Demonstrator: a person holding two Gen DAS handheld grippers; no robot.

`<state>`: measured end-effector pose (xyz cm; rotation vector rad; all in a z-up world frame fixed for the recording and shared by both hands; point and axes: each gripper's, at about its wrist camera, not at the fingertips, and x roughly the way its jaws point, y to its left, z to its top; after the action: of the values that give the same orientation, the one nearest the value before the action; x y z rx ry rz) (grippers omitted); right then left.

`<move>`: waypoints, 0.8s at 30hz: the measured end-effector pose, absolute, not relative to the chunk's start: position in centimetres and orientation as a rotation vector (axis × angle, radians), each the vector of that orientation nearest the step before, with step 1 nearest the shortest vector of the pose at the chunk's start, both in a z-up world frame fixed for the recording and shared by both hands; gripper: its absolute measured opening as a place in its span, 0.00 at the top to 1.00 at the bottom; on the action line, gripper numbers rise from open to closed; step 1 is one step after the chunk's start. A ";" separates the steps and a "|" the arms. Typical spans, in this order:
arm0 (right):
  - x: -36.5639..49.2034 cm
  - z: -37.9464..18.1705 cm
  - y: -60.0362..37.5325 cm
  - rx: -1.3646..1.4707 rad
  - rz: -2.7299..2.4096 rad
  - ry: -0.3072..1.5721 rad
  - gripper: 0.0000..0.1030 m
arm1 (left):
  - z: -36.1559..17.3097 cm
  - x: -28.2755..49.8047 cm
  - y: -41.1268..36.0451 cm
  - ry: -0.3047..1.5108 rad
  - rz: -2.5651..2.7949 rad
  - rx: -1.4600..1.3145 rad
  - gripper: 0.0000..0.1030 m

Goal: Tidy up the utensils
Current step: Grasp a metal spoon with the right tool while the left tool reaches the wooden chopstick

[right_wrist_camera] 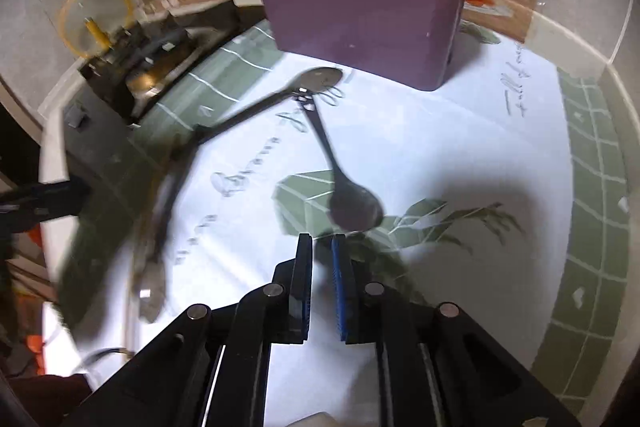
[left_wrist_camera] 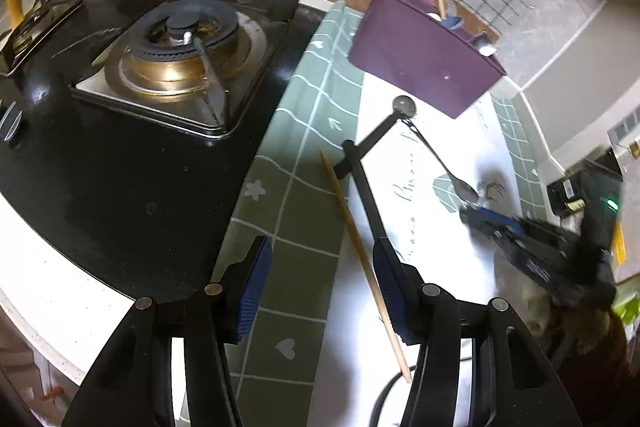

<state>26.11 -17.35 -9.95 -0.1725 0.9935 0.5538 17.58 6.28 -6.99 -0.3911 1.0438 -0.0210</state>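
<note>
A white kitchen counter (left_wrist_camera: pixel 36 291) carries a black gas hob (left_wrist_camera: pixel 120 155) and, beside it, a green-and-white grid-patterned mat (left_wrist_camera: pixel 304 115). On the mat stand a purple plastic utensil holder (left_wrist_camera: pixel 420 55), a thin wooden chopstick (left_wrist_camera: pixel 360 255), a long black-handled utensil with a round metal head (left_wrist_camera: pixel 372 147), and a dark metal spoon (right_wrist_camera: pixel 344 187) whose handle end meets that round head.

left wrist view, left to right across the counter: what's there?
Gas burner → chopstick → black ladle → metal spoon → right gripper.
</note>
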 end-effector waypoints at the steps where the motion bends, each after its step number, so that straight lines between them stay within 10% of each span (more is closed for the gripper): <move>1: 25.7 -9.7 -17.3 -0.152 0.582 0.990 0.87 | -7.0 17.7 6.5 1.041 -0.008 -0.398 0.48; 24: 25.0 -11.1 -5.1 -0.364 0.684 0.913 0.87 | -7.0 16.5 6.6 1.042 -0.012 -0.349 0.48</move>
<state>24.96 -5.10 -11.06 -0.3636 0.9128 0.6844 16.50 6.63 -6.98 -0.3491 1.0418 -0.0121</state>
